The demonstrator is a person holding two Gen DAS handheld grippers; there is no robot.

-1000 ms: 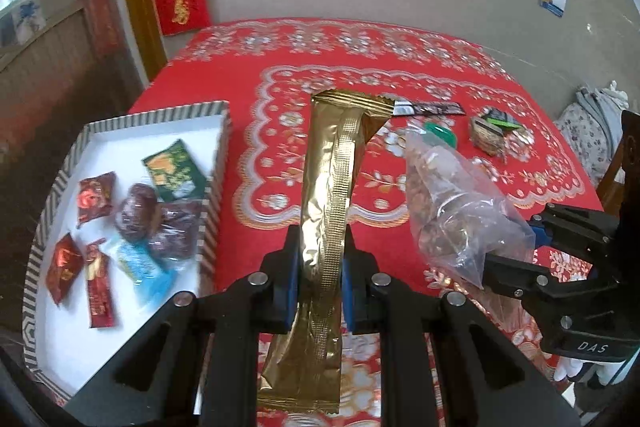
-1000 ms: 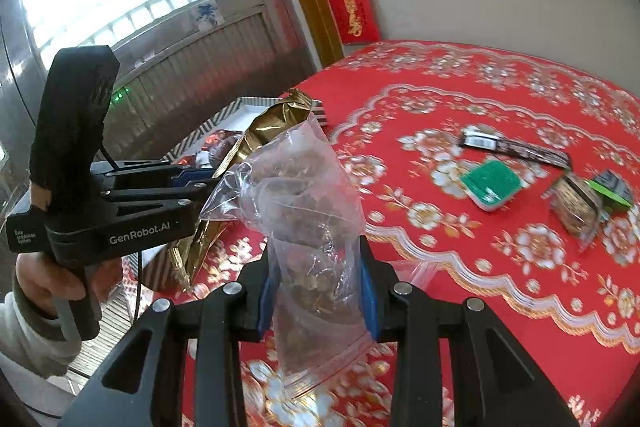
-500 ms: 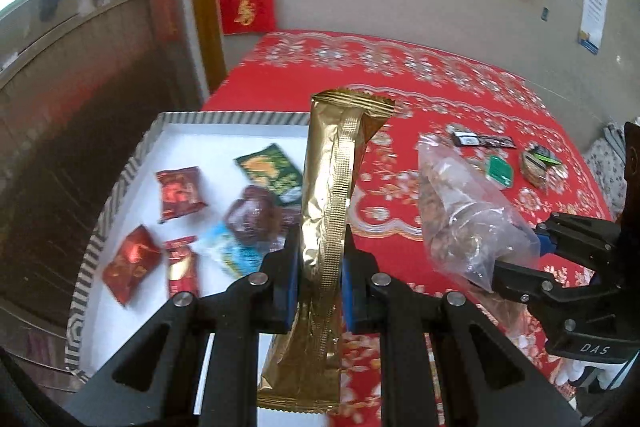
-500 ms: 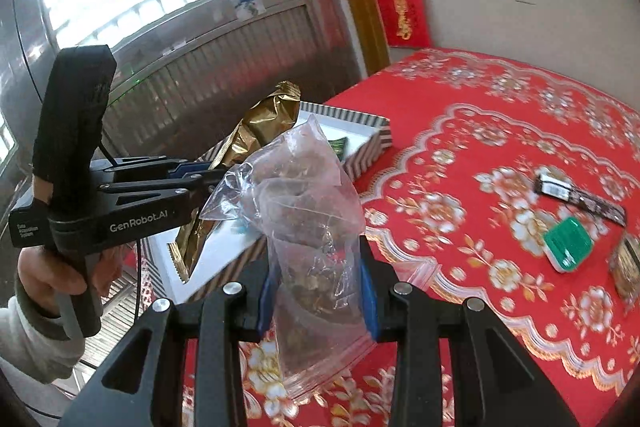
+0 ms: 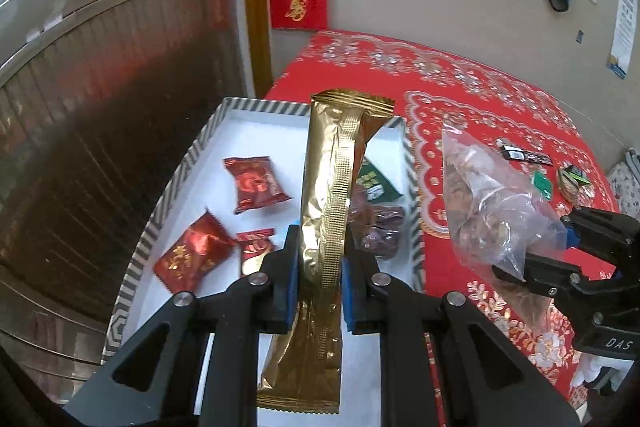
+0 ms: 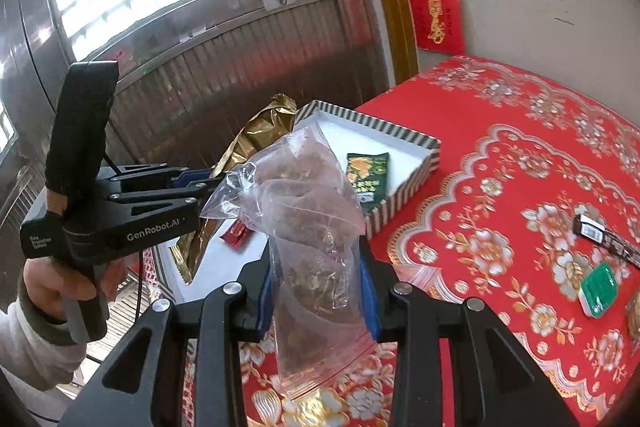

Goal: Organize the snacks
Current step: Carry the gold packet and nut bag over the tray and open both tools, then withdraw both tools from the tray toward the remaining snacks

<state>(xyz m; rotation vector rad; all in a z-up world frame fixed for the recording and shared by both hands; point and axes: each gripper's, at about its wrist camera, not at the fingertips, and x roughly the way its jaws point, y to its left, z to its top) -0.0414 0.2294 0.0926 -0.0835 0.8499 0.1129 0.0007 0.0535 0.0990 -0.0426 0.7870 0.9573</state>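
My left gripper [image 5: 320,267] is shut on a long gold foil packet [image 5: 332,211] and holds it upright over the white tray with a striped rim [image 5: 176,183]. The tray holds red packets [image 5: 256,183], a green packet [image 5: 374,179] and dark wrapped sweets [image 5: 380,231]. My right gripper [image 6: 316,279] is shut on a clear plastic bag of brown snacks [image 6: 308,211], held above the red tablecloth beside the tray [image 6: 404,143]. The right gripper [image 5: 532,259] with its bag [image 5: 488,203] shows in the left wrist view; the left gripper [image 6: 200,187] and gold packet [image 6: 256,135] show in the right wrist view.
On the red patterned tablecloth [image 6: 520,155] lie a black bar wrapper [image 6: 600,231], a small green packet [image 6: 598,289] and another wrapped snack [image 5: 572,179]. The tray sits at the table's left edge, by a wooden wall [image 5: 100,107].
Both grippers have swung left with their loads. The gold packet now hangs over the tray rather than over the tablecloth, and the bag has come closer to the tray.
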